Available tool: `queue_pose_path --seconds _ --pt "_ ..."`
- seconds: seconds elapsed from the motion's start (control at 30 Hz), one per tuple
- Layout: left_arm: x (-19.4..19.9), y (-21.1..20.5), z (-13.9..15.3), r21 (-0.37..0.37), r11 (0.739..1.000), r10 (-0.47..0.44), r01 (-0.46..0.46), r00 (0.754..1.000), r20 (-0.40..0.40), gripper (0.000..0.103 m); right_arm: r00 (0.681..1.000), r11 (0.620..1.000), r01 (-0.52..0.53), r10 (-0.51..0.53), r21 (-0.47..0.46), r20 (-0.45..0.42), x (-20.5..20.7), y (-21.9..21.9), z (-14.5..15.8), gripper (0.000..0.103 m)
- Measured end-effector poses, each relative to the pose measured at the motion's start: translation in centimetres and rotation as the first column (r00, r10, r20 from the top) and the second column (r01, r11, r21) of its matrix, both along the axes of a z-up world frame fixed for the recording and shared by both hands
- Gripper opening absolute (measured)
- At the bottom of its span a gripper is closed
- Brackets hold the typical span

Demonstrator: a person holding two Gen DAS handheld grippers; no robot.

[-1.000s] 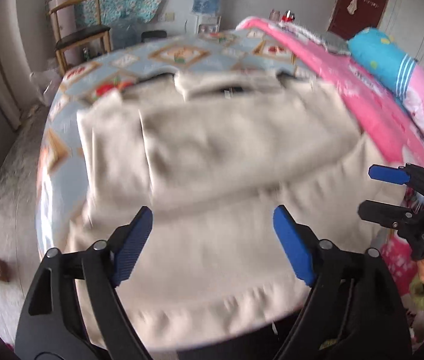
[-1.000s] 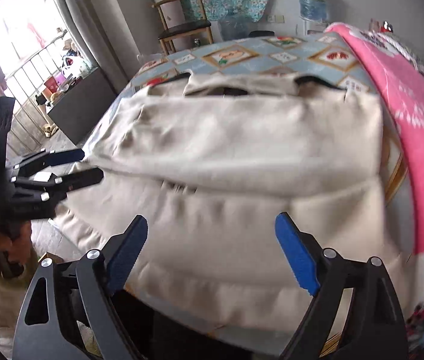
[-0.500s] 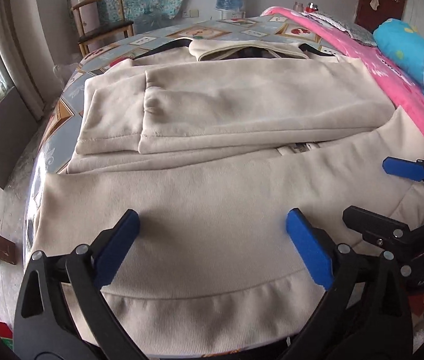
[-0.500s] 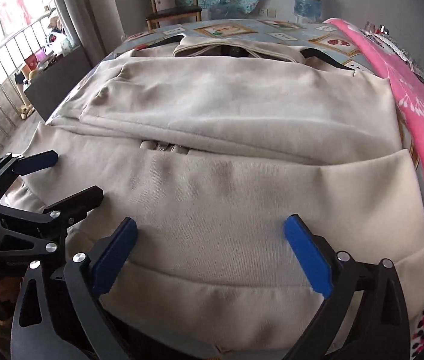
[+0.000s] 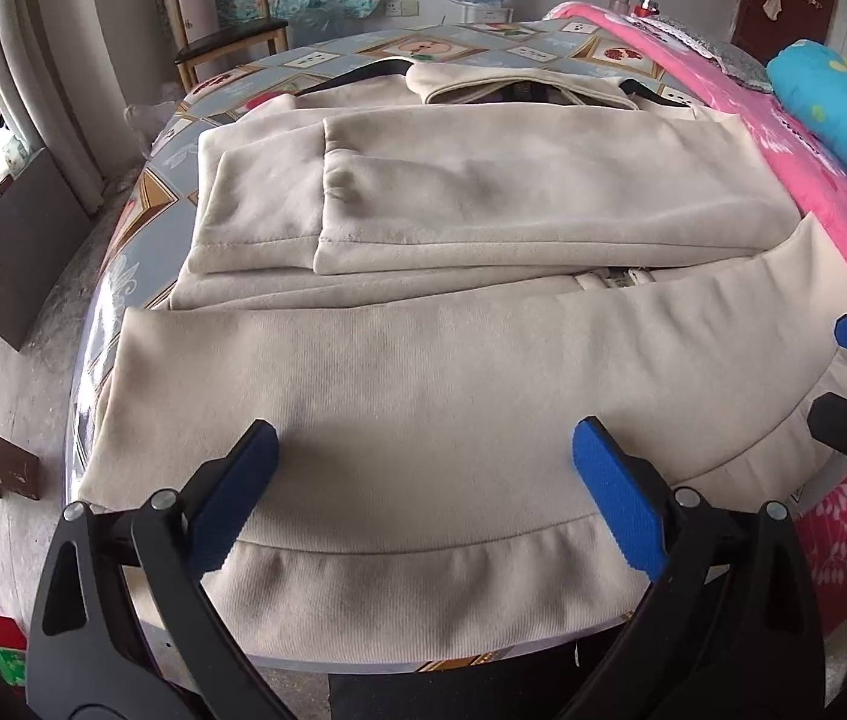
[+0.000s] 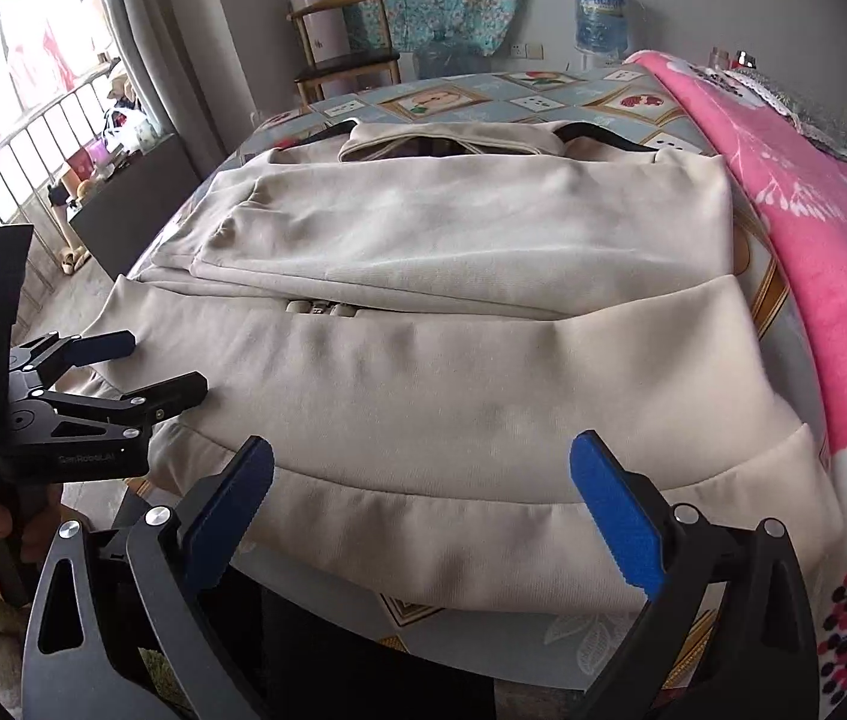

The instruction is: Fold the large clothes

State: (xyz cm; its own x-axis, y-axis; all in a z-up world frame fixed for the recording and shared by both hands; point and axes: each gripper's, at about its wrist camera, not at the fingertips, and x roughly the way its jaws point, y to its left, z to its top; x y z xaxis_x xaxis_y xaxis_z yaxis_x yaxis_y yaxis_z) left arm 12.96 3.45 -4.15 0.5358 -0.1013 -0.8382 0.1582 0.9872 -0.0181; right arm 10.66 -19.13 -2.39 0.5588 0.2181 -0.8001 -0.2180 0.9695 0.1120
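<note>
Above the beige garment's hem, both hand-held grippers (jaws wide apart) tilted downward

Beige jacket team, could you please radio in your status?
Both tongs, left and right, open, just widened, nothing gripped. Beige jacket flat on bed, sleeves folded across. Nothing in the way.

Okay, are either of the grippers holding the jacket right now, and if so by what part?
Nothing is held. The left gripper and right gripper are open above the beige fleece jacket's hem.
</note>
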Motion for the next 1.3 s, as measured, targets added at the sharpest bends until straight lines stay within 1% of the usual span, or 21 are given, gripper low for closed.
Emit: queue_pose_path --seconds 0.07,0.17,0.27,0.33,0.7,0.93,1.17,1.3 --pt "0.1 -0.1 0.0 0.005 1.000 0.009 -0.009 1.000 0.001 0.095 1.000 1.000 0.000 0.000 -0.018 0.006 0.4 0.1 -0.1 0.097" --pt "0.2 -0.2 -0.1 0.010 1.000 0.022 -0.023 1.000 0.007 0.096 1.000 0.995 0.030 -0.030 -0.095 0.003 1.4 0.4 -0.7 0.097" --pt "0.3 -0.3 -0.1 0.012 0.999 0.040 -0.040 0.999 0.007 0.097 0.997 0.990 0.055 -0.061 -0.126 -0.045 2.6 0.2 -2.1 0.097" --pt "0.3 -0.3 -0.1 0.013 0.999 0.047 -0.048 0.999 0.005 0.097 0.994 0.991 0.067 -0.076 -0.119 -0.077 3.1 -0.2 -3.0 0.097" --pt "0.2 -0.4 -0.1 0.013 0.998 0.057 -0.057 0.998 0.005 0.097 0.995 0.989 0.054 -0.064 -0.138 -0.072 3.0 0.1 -3.0 0.097" --pt "0.2 -0.3 -0.1 0.013 0.998 0.056 -0.056 0.998 0.004 0.097 0.991 0.989 0.053 -0.069 -0.140 -0.112 3.5 0.0 -3.0 0.097" --pt "0.3 -0.3 -0.1 0.014 0.998 0.055 -0.055 0.998 -0.003 0.097 0.989 0.989 0.045 -0.064 -0.140 -0.131 3.7 0.0 -3.0 0.097" --pt "0.3 -0.3 -0.1 0.015 0.998 0.054 -0.054 0.999 -0.006 0.097 0.991 0.989 0.036 -0.053 -0.144 -0.120 3.5 0.0 -3.0 0.097"
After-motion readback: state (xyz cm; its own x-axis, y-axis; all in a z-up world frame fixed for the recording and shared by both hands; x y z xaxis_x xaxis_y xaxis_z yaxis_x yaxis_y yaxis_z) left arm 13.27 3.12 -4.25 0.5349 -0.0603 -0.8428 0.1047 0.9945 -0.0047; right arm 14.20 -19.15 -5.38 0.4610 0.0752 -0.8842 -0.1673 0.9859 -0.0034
